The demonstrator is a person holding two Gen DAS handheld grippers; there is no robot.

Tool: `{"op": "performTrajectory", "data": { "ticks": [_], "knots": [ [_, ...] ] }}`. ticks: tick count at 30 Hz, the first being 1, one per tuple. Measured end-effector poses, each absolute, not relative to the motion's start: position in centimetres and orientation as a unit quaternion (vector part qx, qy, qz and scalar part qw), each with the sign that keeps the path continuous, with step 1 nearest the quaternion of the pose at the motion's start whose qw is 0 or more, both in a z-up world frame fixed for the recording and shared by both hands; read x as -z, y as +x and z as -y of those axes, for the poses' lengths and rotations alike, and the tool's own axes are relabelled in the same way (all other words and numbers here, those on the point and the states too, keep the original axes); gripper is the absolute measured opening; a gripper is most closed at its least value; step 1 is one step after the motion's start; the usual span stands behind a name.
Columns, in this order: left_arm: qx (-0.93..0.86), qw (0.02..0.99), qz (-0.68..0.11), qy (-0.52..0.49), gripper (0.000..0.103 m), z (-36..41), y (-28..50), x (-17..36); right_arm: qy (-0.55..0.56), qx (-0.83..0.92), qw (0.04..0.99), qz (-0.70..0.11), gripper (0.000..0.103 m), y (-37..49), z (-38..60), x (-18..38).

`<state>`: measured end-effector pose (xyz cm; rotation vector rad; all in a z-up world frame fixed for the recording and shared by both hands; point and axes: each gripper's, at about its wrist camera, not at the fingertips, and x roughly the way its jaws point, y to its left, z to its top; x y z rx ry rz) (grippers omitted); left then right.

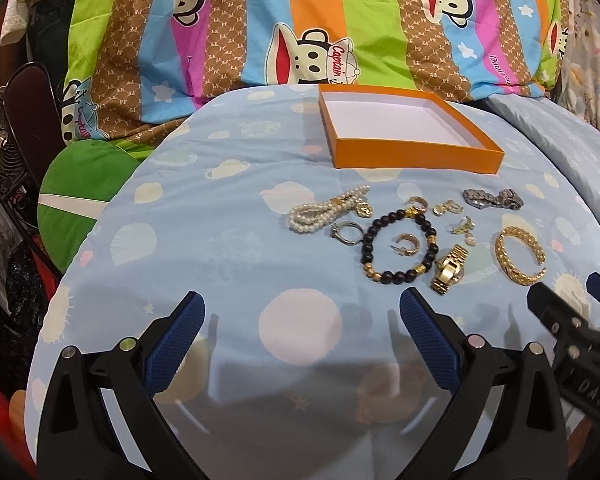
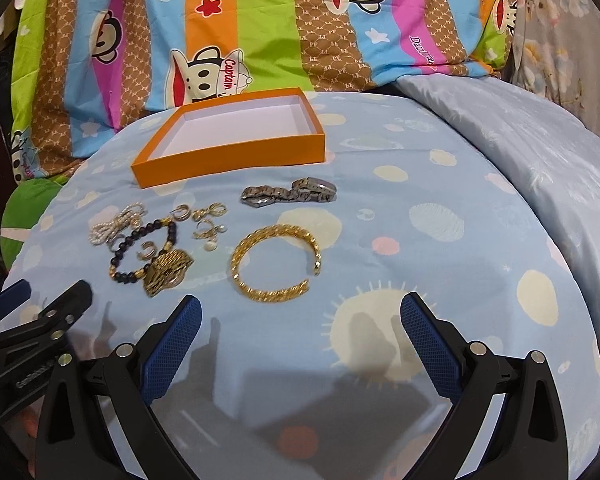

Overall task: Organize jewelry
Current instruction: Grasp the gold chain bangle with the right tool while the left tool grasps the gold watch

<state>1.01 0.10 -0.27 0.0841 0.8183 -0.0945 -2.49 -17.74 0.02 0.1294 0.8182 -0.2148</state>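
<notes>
Left wrist view: left gripper (image 1: 300,320) hovering w/ jaws spread wide, nothing between pads, over the light-blue bedsheet (image 1: 204,216).
Box: orange tray box (image 1: 416,156) sitting empty at far side of sheet, white inside showing.
Jewelry: lying in a cluster btwn box & gripper; pearl strand (image 1: 324,213) at left, black bead bracelet (image 1: 400,243) in middle ringing a small gold hoop (image 1: 407,245), gold watch (image 1: 447,273) touching beads' right side, gold cuff (image 1: 520,255) further right, grey link band (image 1: 493,199) nearest box.
Right edge: right gripper (image 1: 576,304) poking in, jaws parted.

Right wrist view: right gripper (image 2: 300,320) hanging released, pads apart & empty, just short of gold cuff (image 2: 276,264).
Jewelry: grey link band (image 2: 288,196) lying beyond cuff, near orange tray box (image 2: 236,156); black bead bracelet (image 2: 140,248) & gold watch (image 2: 164,272) bunching at left.
Backdrop: striped cartoon-monkey duvet (image 2: 260,40) piling up behind.
</notes>
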Motion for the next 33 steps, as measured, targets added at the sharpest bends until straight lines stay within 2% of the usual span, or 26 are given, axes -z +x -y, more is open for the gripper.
{"op": "performTrajectory", "data": {
  "ticks": [4,9,15,17,25,33],
  "knots": [
    [0.056,0.912,-0.405,0.029,0.096,-1.3,1.9,0.1,0.079,0.092,0.902,-0.415,0.098,-0.8,18.2,0.5],
    [0.068,0.910,-0.409,0.018,0.096,-2.1,2.7,0.1,0.070,0.090,0.898,-0.425,0.092,0.8,18.1,0.8],
    [0.079,0.905,-0.417,0.016,0.096,-2.2,3.4,0.1,0.062,0.081,0.893,-0.438,0.068,1.9,18.0,1.2],
    [0.082,0.902,-0.424,0.011,0.096,-2.2,3.6,0.3,0.057,0.076,0.894,-0.437,0.057,1.9,17.9,1.2],
    [0.108,0.897,-0.429,0.002,0.096,-1.3,3.7,0.1,0.074,0.071,0.897,-0.430,0.056,0.8,18.9,0.8],
    [0.174,0.886,-0.430,0.013,0.095,2.7,3.0,-0.3,0.090,0.085,0.896,-0.427,0.056,-0.7,20.8,0.6]
  ]
}}
